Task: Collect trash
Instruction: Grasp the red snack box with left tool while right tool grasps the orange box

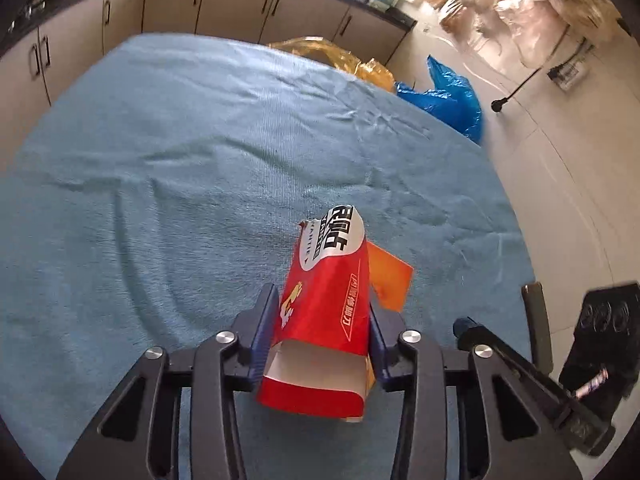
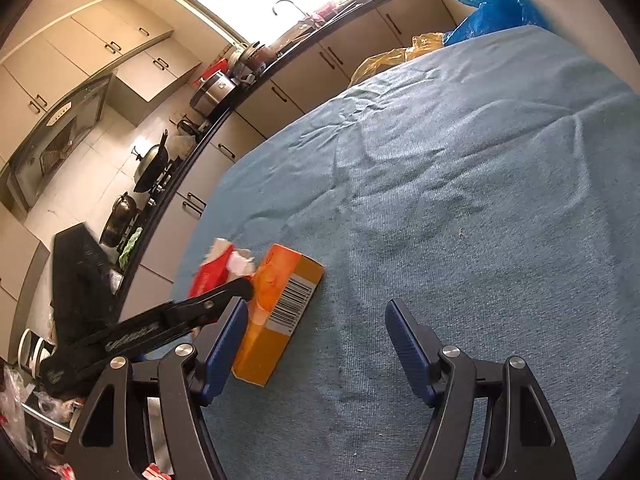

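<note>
My left gripper is shut on a red and white carton, open at its near end, held just above the blue cloth-covered table. An orange box lies on the cloth just behind the carton. In the right wrist view the orange box with a barcode lies on the table left of centre, with the red carton and the left gripper's arm beside it. My right gripper is open and empty, its left finger close to the orange box.
A yellow plastic bag and a blue plastic bag sit off the table's far edge. Kitchen cabinets run along the back. A worktop with pots lies left. A black stand stands on the floor to the right.
</note>
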A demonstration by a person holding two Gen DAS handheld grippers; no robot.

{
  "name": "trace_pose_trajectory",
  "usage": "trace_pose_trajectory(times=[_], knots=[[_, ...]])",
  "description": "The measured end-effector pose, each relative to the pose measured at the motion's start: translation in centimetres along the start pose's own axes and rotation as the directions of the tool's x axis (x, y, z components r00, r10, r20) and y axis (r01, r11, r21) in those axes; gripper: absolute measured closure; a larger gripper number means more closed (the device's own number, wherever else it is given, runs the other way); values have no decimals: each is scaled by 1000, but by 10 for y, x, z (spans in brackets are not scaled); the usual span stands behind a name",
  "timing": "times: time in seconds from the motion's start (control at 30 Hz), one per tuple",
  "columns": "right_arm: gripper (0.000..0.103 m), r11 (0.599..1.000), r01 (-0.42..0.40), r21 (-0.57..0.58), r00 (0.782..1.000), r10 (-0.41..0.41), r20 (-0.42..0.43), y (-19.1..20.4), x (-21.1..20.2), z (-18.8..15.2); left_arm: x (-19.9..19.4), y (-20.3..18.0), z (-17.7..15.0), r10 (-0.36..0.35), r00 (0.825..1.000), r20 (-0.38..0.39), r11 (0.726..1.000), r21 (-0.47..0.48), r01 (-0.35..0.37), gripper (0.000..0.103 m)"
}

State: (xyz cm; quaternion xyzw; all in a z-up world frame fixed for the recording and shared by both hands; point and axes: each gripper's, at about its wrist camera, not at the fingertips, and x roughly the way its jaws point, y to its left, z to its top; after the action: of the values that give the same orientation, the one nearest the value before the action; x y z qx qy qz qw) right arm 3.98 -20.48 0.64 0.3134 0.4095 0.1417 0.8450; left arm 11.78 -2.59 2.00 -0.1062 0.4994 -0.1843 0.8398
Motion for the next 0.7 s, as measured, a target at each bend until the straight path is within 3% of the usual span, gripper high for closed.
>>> trace_pose_trajectory(times=[0.17,0.37,0.6,0.7], knots=[[27,999,-1,-40,1000,-1,-27,11,7,-7,-46,7,-31,-11,999,49,1000,-20,12,64],[27,994,25,-109,997,-34,-75,31,18,-20,-110,19,-95,63,991,114,998,-30,-60,62],[24,988,139,-70,985,-145,-91,50,39,-9,-159,41,-146,154,969,193,988,-61,-145,61],[23,978,198,-61,973,-204,-111,63,54,-1,-176,49,-164,226,942,249,974,-68,-216,61]])
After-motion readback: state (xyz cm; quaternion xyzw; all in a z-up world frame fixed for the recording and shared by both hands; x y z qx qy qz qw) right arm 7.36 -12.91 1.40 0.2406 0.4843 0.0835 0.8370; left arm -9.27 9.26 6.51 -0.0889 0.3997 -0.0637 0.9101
